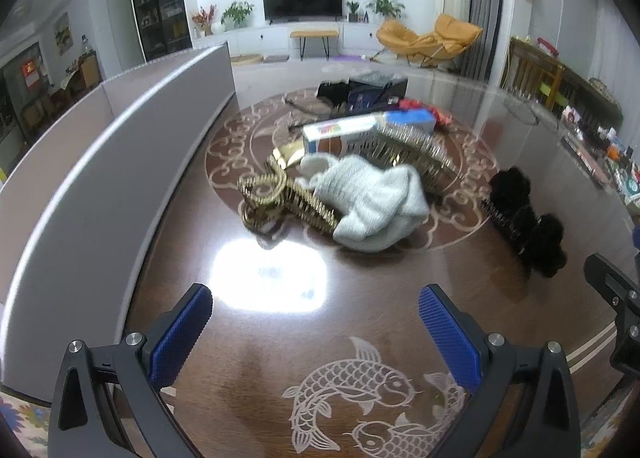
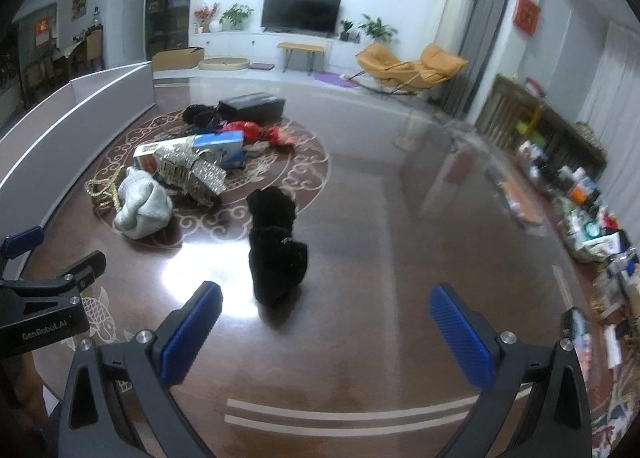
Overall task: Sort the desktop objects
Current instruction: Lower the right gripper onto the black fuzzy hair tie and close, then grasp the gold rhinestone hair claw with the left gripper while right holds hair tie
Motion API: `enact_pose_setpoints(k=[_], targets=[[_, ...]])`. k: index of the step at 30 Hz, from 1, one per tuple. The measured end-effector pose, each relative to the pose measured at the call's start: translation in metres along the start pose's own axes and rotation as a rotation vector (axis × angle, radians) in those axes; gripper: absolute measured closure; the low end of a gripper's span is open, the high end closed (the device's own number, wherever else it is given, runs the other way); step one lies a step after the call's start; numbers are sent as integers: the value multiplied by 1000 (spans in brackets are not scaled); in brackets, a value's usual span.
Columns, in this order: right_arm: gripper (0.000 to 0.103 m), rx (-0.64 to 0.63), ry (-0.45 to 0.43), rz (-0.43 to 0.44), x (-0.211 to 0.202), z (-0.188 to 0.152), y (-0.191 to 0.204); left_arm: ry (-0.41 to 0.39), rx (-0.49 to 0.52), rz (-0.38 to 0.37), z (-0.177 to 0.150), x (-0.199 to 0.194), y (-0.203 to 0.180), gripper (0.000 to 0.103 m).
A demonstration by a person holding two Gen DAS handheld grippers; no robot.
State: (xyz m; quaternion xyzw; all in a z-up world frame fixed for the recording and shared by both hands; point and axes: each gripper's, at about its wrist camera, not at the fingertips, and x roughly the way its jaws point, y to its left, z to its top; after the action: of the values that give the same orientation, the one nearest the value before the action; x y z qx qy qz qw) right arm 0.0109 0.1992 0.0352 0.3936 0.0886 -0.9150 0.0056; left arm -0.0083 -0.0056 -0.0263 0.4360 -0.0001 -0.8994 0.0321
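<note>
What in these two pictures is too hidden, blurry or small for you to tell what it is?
- Black fluffy item: right wrist view, too dark for any detail.
- Box: left wrist view, print smeared by blur; gold chain and white cloth cover its lower part.
- Red item: right wrist view, small, partly behind the box.
- Right-hand clutter: blurred, cut by the rim.

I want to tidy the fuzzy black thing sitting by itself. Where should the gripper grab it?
Probably the near lobe of the fuzzy black thing, coming straight in with the open right gripper. It lies lengthwise, pointing away from that gripper, with narrower dips between its puffy lumps, so the fingers could close across its width. It sits apart from the pile, with bare table on both sides.
</note>
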Motion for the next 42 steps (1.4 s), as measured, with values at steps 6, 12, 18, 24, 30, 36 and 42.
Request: enact_pose_setpoints(k=[6,12,18,24,30,36,42], targets=[[0,-19,142,113,61,-13,5,77,26,37,-7,27,0,0],[0,6,152,184,95,-3,0,91,37,45,2,42,0,0],[0,21,126,168,122,25,-3,107,-18,7,32,68,4,0],[0,38,126,158,129,34,-4,80,12,-7,44,78,3,0],[0,38,126,158,128,34,-5,69,16,-6,42,75,4,0],[0,38,126,158,128,34,-5,72,5,-19,45,80,5,0],[0,37,126,158,128,34,-5,71,6,-18,45,80,5,0]])
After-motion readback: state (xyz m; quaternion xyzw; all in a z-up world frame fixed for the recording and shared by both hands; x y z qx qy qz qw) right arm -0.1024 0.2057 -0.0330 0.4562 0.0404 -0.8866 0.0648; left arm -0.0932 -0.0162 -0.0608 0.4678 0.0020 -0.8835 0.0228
